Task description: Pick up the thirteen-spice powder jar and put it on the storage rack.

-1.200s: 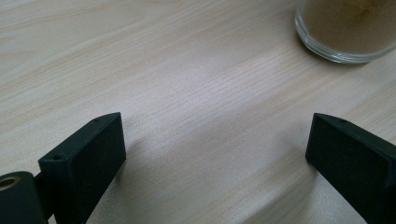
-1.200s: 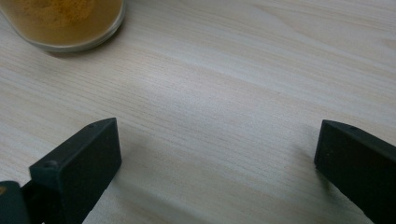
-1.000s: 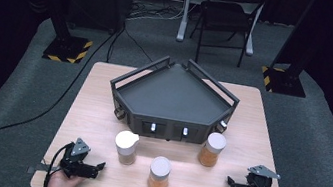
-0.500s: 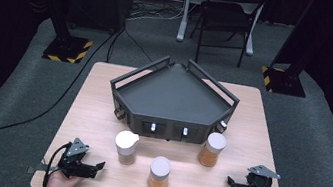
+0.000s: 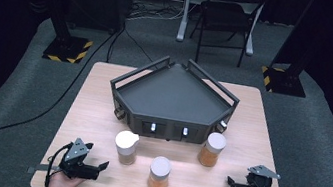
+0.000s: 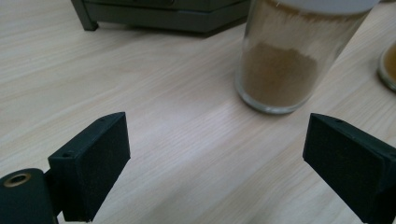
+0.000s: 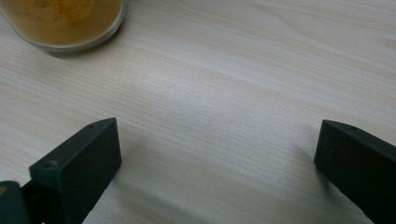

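Both black two-jaw grippers, left (image 5: pixel 101 165) and right (image 5: pixel 230 181), low over the near table edge, jaws apart on nothing; left pair just been narrowing slightly. Nearest target: glass jar of brown powder with white lid (image 6: pixel 290 56), just ahead of left jaws, upright. Risk: off-centre approach clipping the tall jar, tipping it toward the orange-powder middle jar (image 5: pixel 160 173). Smooth light wood table (image 5: pixel 95 117), so likely to slide. Dark five-sided tray (image 5: pixel 174 94) behind; grey carpet, folding chair (image 5: pixel 227 17), cables beyond.
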Demonstrator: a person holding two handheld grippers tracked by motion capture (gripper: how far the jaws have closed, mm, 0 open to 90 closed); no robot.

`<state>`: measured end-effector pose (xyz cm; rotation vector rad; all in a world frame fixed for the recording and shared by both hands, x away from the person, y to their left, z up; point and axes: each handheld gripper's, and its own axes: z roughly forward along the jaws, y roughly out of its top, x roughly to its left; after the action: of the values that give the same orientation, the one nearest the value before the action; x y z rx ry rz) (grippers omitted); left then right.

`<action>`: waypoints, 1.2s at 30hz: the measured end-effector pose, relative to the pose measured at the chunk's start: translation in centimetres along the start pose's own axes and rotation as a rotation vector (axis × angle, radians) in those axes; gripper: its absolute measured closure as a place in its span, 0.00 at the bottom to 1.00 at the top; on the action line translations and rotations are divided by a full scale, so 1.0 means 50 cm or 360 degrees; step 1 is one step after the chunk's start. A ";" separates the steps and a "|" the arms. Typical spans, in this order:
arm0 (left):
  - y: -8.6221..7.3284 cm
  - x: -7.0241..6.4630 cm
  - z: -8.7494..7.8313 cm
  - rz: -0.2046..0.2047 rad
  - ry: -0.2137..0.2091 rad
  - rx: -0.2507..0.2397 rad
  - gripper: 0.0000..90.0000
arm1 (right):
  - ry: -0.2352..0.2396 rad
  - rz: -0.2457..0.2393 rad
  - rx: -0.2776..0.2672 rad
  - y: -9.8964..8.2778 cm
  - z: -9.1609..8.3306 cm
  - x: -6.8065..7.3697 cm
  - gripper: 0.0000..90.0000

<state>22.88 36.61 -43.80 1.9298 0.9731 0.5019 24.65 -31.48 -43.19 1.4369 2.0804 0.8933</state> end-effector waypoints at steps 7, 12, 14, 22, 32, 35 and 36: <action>0.024 -0.014 0.004 0.0057 -0.0044 -0.0057 0.09 | 0.0000 0.0000 0.0000 0.000 0.000 0.000 0.00; 0.040 -0.020 0.013 0.0074 -0.0069 -0.0061 0.09 | 0.0000 0.0000 0.0000 0.000 0.000 0.000 0.00; 0.044 -0.022 0.017 0.0079 -0.0082 -0.0066 0.09 | 0.0000 0.0000 0.0000 0.000 0.000 0.000 0.00; 0.051 -0.026 0.033 0.0075 -0.0128 -0.0152 0.11 | 0.0000 -0.0001 0.0000 0.000 0.000 0.000 0.00; 0.075 -0.040 0.073 0.0082 -0.0160 -0.0117 0.11 | 0.0001 -0.0003 0.0001 0.000 0.000 0.000 0.00; 0.076 -0.044 0.086 0.0086 -0.0151 -0.0116 0.13 | 0.0003 -0.0004 0.0001 0.000 0.000 0.000 0.00; 0.075 -0.044 0.089 0.0079 -0.0156 -0.0132 0.14 | 0.0003 -0.0004 0.0001 0.000 0.000 0.000 0.00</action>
<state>26.11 31.39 -42.85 1.8896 0.8315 0.4644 24.65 -31.48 -43.19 1.4341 2.0831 0.8935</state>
